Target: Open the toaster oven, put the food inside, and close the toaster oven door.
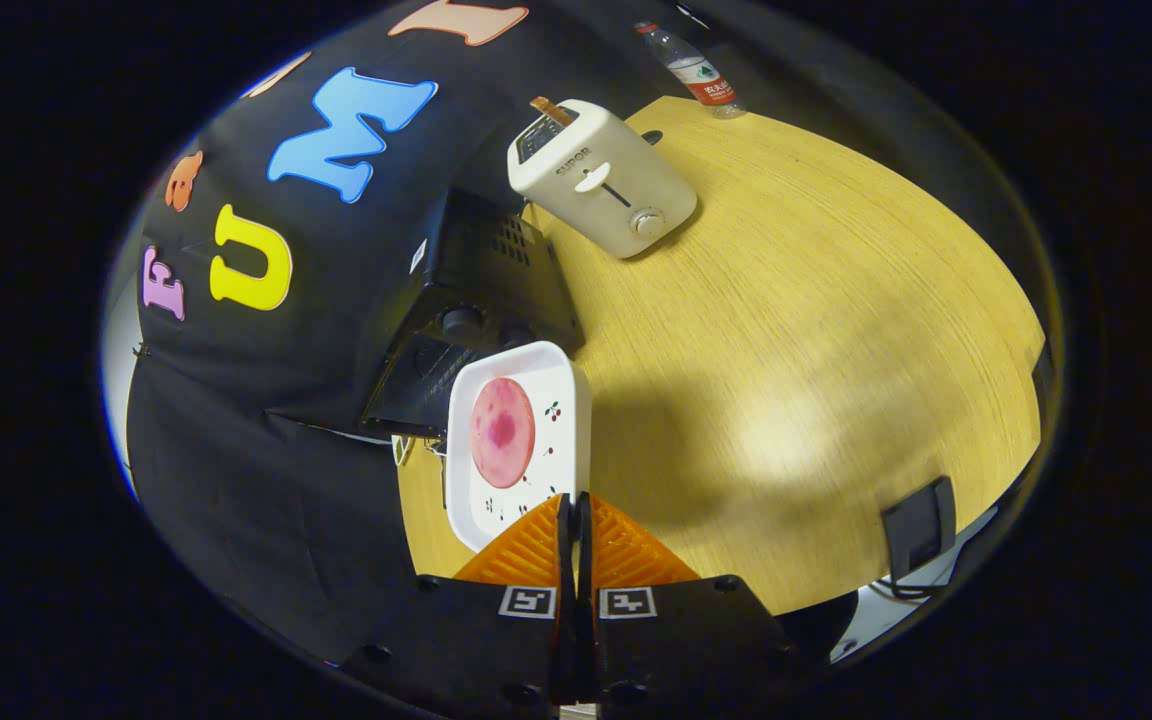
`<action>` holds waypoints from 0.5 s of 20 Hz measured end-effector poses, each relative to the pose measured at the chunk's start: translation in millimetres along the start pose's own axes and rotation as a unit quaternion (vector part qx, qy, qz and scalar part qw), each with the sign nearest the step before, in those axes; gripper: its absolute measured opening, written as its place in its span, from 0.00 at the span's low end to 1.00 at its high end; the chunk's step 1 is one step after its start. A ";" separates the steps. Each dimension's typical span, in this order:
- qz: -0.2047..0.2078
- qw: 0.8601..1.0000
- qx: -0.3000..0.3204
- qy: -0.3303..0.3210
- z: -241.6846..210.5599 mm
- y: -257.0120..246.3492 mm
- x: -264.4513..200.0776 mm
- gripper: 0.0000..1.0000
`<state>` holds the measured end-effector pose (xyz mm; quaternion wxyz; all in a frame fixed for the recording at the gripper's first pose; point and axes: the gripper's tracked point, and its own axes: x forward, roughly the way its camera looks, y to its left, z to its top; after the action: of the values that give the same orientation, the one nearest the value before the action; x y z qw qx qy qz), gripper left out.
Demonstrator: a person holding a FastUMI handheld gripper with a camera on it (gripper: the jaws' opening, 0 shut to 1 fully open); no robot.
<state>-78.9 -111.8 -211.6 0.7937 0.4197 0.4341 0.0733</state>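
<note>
Jaws pinching tray rim; oven beyond

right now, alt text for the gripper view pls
The gripper is shut on the rim of a white tray carrying a pink round slice, held before the black toaster oven. A white toaster stands beyond.

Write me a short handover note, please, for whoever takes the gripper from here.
Gripper: fingers closed on the near rim of the white tray, held tilted above the wooden table.
Food: a round pink slice lies on the tray.
Toaster oven: just beyond the tray, against the booth wall; its door appears open.
Done: door opened, tray picked up.
Left: slide the tray inside, release, close the door.
Nearby: a white toaster and a water bottle further back.
</note>
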 end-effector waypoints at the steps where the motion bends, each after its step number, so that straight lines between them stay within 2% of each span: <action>1: 0.007 1.000 0.007 -0.003 -13.0 8.3 -1.3 0.02; 6: 0.027 0.998 0.053 -0.013 -66.7 39.4 12.3 0.02; 10: 0.042 0.996 0.070 -0.026 -89.1 67.1 26.9 0.02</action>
<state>-112.6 -2.4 -203.6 0.7696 0.4940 0.3995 0.0644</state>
